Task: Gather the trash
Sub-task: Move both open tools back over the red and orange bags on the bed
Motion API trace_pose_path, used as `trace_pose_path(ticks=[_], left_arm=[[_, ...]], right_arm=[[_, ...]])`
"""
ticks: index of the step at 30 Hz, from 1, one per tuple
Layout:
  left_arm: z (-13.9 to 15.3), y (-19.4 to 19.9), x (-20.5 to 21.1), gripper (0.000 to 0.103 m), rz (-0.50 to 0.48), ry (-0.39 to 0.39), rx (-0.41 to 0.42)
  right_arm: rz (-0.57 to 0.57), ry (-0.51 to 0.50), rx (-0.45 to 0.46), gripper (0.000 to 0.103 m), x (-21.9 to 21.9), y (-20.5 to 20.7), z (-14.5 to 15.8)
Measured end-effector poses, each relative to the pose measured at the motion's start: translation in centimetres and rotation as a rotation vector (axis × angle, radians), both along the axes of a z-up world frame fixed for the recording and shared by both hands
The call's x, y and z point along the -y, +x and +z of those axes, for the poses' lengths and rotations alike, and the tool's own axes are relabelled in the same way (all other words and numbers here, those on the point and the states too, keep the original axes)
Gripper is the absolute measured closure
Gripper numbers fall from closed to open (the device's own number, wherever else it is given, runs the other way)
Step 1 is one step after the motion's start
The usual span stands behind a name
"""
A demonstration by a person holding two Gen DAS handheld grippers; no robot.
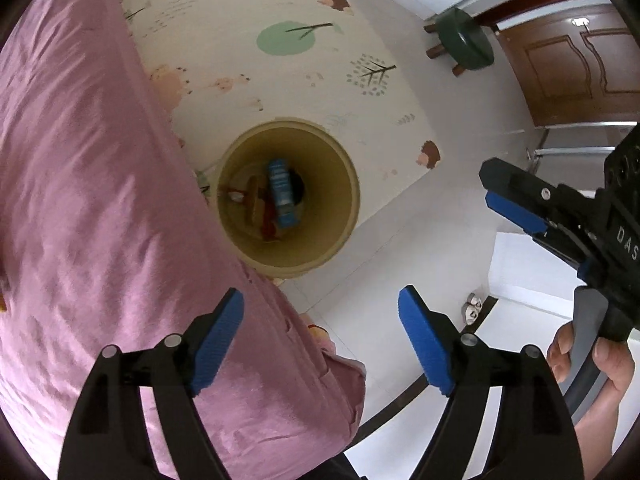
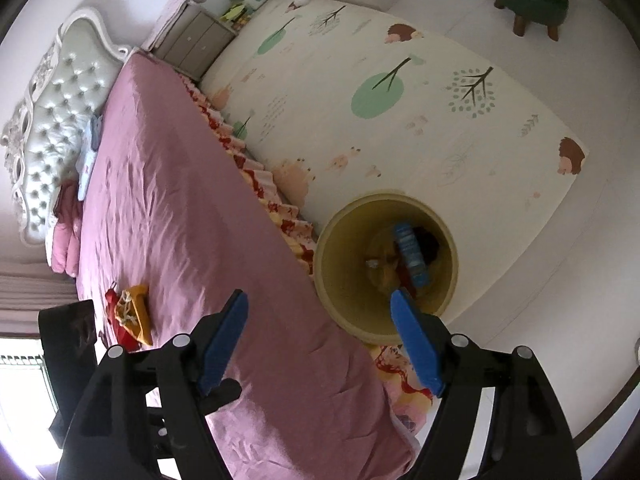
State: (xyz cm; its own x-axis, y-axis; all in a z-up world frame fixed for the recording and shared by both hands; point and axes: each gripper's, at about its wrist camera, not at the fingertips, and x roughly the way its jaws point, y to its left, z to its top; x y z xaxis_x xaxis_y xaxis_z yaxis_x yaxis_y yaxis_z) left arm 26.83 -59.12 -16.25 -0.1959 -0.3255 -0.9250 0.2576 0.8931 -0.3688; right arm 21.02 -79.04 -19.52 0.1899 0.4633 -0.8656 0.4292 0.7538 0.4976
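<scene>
Gripper [image 1: 320, 340] pads ribbed, blue

This is a bedroom in a home: a bed [image 2: 168, 208] under a pink sheet fills one side, with a tufted, carved white headboard [image 2: 52, 120] against the wall and a small nightstand [image 2: 192, 46] beside it. A children's play mat [image 2: 360, 120] printed with trees and hedgehogs lies across the pale tiled floor, where a yellow waste bin [image 2: 344, 280] stands just beside the bed. A green padded stool [image 2: 530, 0] on wooden legs and a panelled brown wooden door [image 1: 572, 68] complete the domestic look.
</scene>
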Motion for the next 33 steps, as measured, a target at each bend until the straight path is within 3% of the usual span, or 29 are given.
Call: trace_pose_path(ticks=[13, 22, 33], left_arm=[[1.5, -0.9, -10.0, 0.023, 0.179, 0.012, 0.023], [3.0, -2.2, -20.5, 0.023, 0.389, 0.015, 0.054], [2.3, -3.0, -34.1, 0.023, 0.665, 0.021, 0.037]], right_arm=[[0.180, 0.052, 0.033, 0.031, -9.7, 2.2, 2.2], [0.345, 0.095, 0.054, 0.031, -19.8, 4.3, 3.3], [0.517, 0.154, 0.022, 0.031, -32.6, 6.1, 2.2]])
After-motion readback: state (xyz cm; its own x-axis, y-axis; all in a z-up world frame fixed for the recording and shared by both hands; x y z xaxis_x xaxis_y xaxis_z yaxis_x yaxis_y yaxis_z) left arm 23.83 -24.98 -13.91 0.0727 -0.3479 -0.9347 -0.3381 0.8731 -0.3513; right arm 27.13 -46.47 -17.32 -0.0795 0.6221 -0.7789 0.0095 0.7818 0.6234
